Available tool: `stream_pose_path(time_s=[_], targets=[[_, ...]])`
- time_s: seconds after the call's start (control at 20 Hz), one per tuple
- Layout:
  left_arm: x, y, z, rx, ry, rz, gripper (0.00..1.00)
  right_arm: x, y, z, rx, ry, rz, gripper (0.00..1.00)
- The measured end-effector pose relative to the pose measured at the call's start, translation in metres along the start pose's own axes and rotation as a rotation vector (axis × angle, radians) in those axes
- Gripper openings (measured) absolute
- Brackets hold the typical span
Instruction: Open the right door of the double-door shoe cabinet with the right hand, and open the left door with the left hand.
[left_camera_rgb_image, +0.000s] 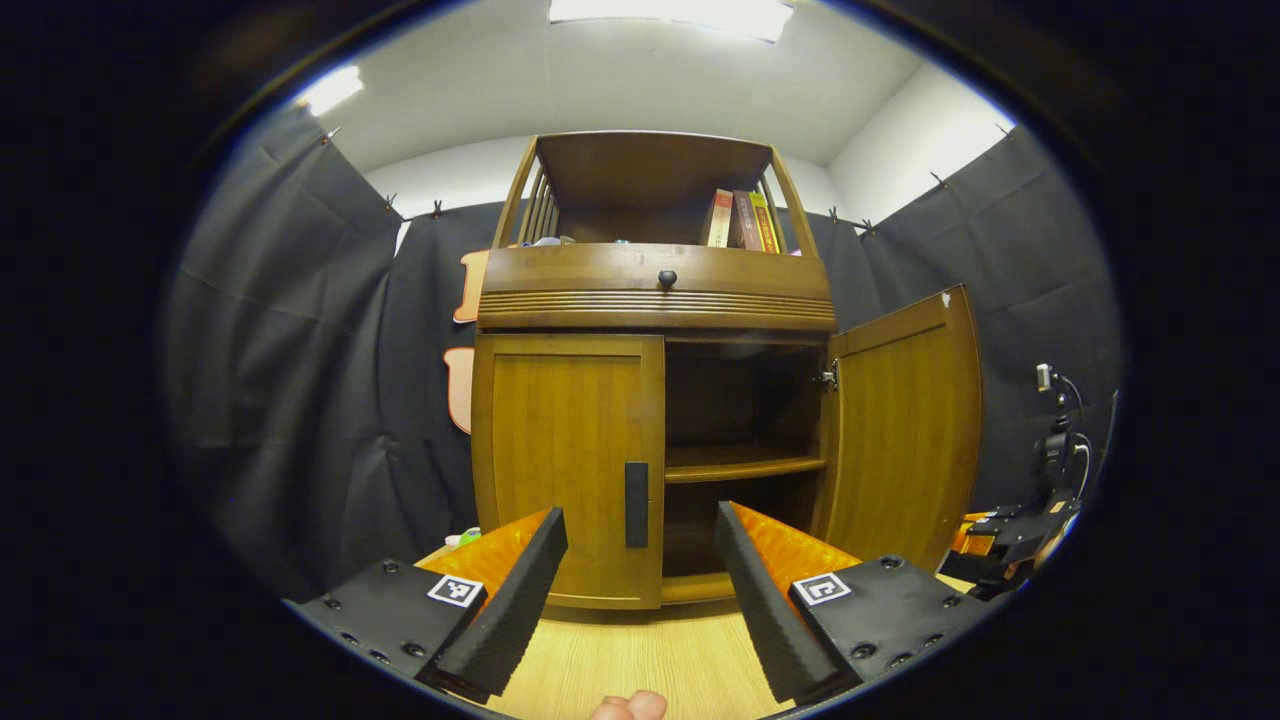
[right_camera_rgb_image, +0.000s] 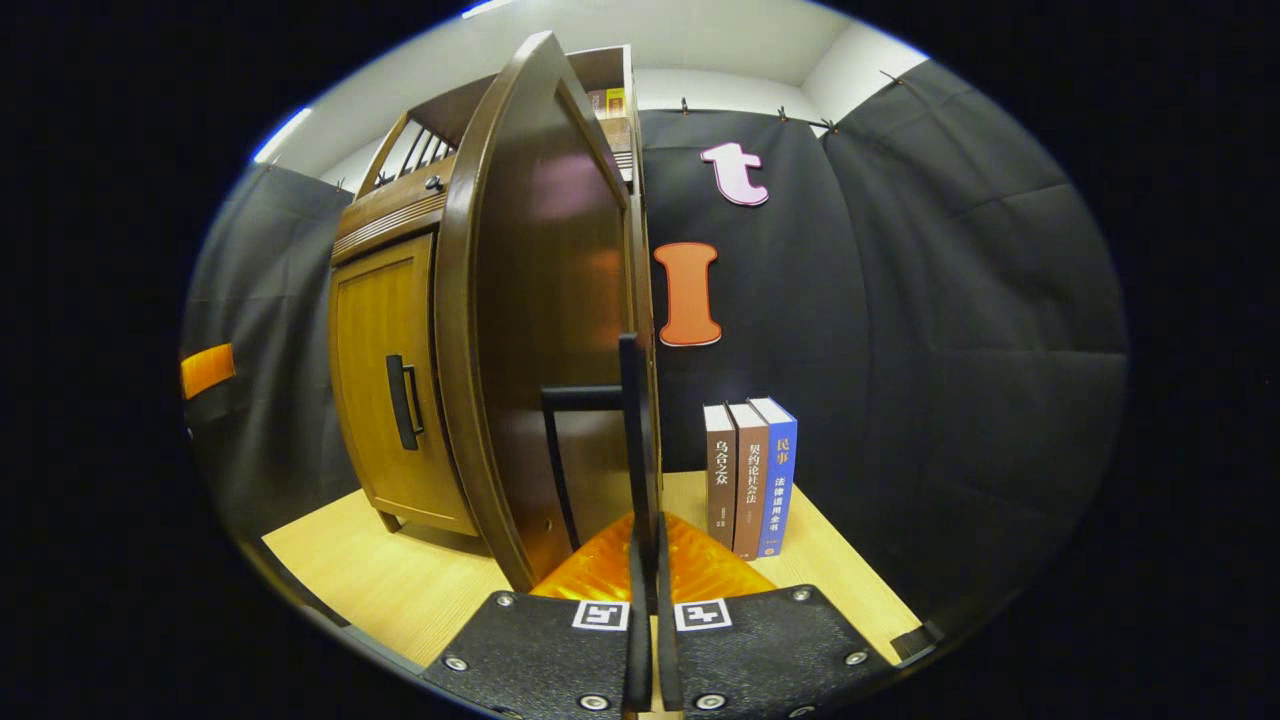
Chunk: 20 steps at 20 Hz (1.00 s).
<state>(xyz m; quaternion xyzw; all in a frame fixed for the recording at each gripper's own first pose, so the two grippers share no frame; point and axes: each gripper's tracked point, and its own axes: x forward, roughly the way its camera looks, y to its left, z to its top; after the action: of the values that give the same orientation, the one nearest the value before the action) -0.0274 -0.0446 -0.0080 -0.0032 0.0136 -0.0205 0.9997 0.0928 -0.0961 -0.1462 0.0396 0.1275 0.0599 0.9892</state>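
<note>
In the left gripper view, the shoe cabinet (left_camera_rgb_image: 655, 300) stands straight ahead on the pale wooden floor (left_camera_rgb_image: 640, 665). Its left door (left_camera_rgb_image: 567, 470) is closed, and the dark vertical handle (left_camera_rgb_image: 636, 504) sits near the door's inner edge. The left gripper (left_camera_rgb_image: 640, 545) hovers in front of that handle with its fingers spread wide apart, not touching it; the handle appears in the gap between them. The right door (left_camera_rgb_image: 905, 430) is swung open, showing a shelf (left_camera_rgb_image: 740, 463) inside. The other gripper (left_camera_rgb_image: 1010, 540) shows low at the open door's outer edge.

In the right gripper view, the right gripper (right_camera_rgb_image: 646, 540) has its fingers drawn together, pinching the right door's handle (right_camera_rgb_image: 628, 400). The right door (right_camera_rgb_image: 540, 330) stands edge-on, just ahead. Three books (right_camera_rgb_image: 750, 475) stand upright on the floor beside it.
</note>
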Motion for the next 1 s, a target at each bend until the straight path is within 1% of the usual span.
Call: stream_pose_path(time_s=[0.25,0.35,0.4,0.5,0.6,0.7,0.95,1.0], targets=[[-0.004,-0.001,0.003,0.013,-0.005,0.006,0.97,0.001,-0.012,0.001,-0.005,-0.008,0.054,0.02],[-0.004,-0.001,0.004,0.021,-0.006,0.009,0.95,0.001,-0.019,0.002,-0.004,-0.004,0.076,0.02],[-0.004,0.0,0.004,0.026,-0.006,0.011,0.95,0.002,-0.021,0.002,-0.004,-0.002,0.087,0.02],[-0.007,-0.002,0.005,0.03,-0.006,0.015,0.99,0.003,-0.026,0.003,-0.003,0.0,0.104,0.02],[-0.008,-0.004,0.005,0.032,-0.005,0.016,0.97,0.006,-0.029,0.002,-0.007,0.002,0.119,0.02],[-0.01,-0.006,0.006,0.039,-0.005,0.019,0.95,0.007,-0.031,0.003,-0.013,0.003,0.134,0.02],[-0.015,-0.01,0.006,0.041,-0.002,0.026,0.95,0.007,-0.034,0.003,-0.038,0.004,0.172,0.03],[-0.016,-0.011,0.006,0.041,-0.001,0.028,0.96,0.007,-0.034,0.004,-0.052,0.003,0.182,0.04]])
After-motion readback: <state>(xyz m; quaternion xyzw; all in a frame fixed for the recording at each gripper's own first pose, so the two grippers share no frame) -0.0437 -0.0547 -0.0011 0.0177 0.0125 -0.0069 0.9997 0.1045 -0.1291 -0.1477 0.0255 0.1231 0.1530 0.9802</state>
